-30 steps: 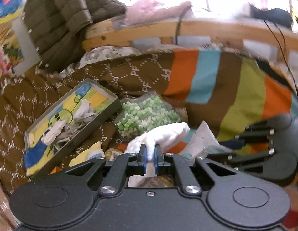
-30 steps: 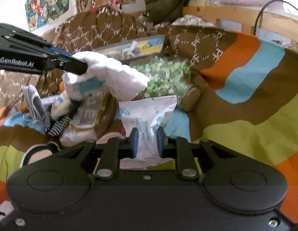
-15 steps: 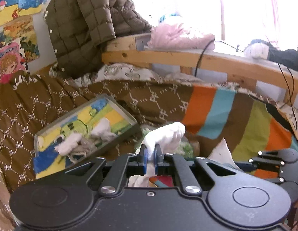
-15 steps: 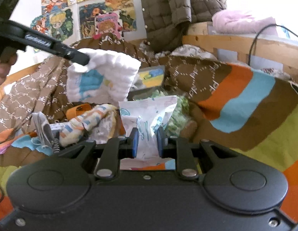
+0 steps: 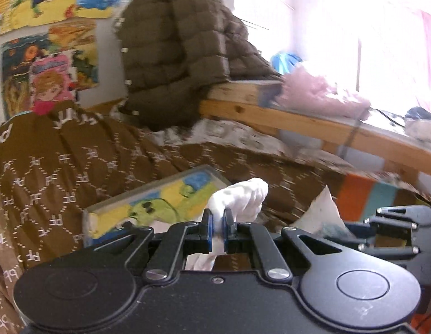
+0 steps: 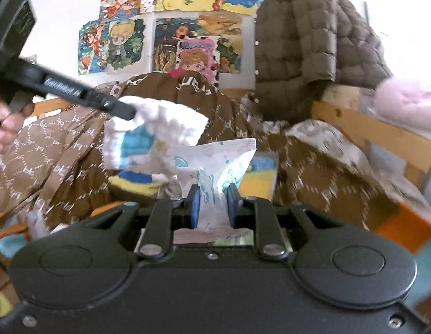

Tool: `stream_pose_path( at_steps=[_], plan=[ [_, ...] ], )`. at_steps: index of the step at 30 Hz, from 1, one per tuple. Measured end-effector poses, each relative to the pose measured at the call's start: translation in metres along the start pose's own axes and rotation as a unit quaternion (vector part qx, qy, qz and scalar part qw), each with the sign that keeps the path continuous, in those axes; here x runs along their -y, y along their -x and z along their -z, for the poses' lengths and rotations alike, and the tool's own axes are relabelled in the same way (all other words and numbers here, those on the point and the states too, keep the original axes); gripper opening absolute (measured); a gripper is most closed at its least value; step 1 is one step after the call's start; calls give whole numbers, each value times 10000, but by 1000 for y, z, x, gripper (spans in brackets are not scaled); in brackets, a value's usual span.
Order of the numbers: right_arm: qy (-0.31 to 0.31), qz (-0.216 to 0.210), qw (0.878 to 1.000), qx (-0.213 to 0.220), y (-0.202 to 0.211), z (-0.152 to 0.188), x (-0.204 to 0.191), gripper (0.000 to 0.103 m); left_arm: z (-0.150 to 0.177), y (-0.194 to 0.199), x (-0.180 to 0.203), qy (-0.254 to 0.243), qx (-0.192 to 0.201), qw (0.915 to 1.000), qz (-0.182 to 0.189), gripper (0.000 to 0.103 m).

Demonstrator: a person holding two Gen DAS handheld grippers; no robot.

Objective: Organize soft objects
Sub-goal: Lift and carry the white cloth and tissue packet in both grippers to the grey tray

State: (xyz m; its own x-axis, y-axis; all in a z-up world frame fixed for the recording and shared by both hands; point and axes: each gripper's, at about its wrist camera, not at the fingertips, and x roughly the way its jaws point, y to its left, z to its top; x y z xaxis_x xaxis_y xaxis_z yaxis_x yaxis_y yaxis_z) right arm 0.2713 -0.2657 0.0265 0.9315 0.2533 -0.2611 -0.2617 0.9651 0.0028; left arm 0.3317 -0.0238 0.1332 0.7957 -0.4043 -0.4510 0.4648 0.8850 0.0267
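My left gripper (image 5: 218,220) is shut on a white quilted cloth (image 5: 240,199) with a blue patch, held up in the air. From the right wrist view that cloth (image 6: 156,136) hangs from the left gripper (image 6: 123,114), gripped by a hand at the far left. My right gripper (image 6: 212,203) is shut on a white printed packet (image 6: 215,164), also lifted. A shallow box with a yellow and blue cartoon lining (image 5: 159,203) lies tilted on the brown blanket just beyond the left gripper. In the left wrist view the right gripper (image 5: 382,231) shows at the right edge.
A brown patterned blanket (image 5: 62,167) and a striped one (image 5: 363,192) cover the bed. A quilted olive jacket (image 5: 182,64) hangs over the wooden bed rail (image 5: 299,119), with a pink fluffy item (image 5: 321,97) on it. Posters (image 6: 173,27) cover the wall. Small soft things (image 6: 134,181) lie on the bed.
Both grippers have risen and tilted up with their loads. The cloth now hangs above the box, and the green bean bag has dropped out of view.
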Motion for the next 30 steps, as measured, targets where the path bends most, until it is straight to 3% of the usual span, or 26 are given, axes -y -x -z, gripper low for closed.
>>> stream_pose_path(
  at_steps=[14, 21, 30],
  plan=[
    [577, -54, 9958, -708, -156, -61, -15, 13, 7, -69, -83, 695, 400, 9962, -342, 6],
    [103, 296, 9918, -1237, -222, -59, 7, 13, 9, -124, -104, 1235, 623, 9900, -270, 6],
    [-182, 685, 9810, -1805, -281, -50, 31, 13, 33, -185, -108, 1832, 512, 9817, 116, 6]
  ],
)
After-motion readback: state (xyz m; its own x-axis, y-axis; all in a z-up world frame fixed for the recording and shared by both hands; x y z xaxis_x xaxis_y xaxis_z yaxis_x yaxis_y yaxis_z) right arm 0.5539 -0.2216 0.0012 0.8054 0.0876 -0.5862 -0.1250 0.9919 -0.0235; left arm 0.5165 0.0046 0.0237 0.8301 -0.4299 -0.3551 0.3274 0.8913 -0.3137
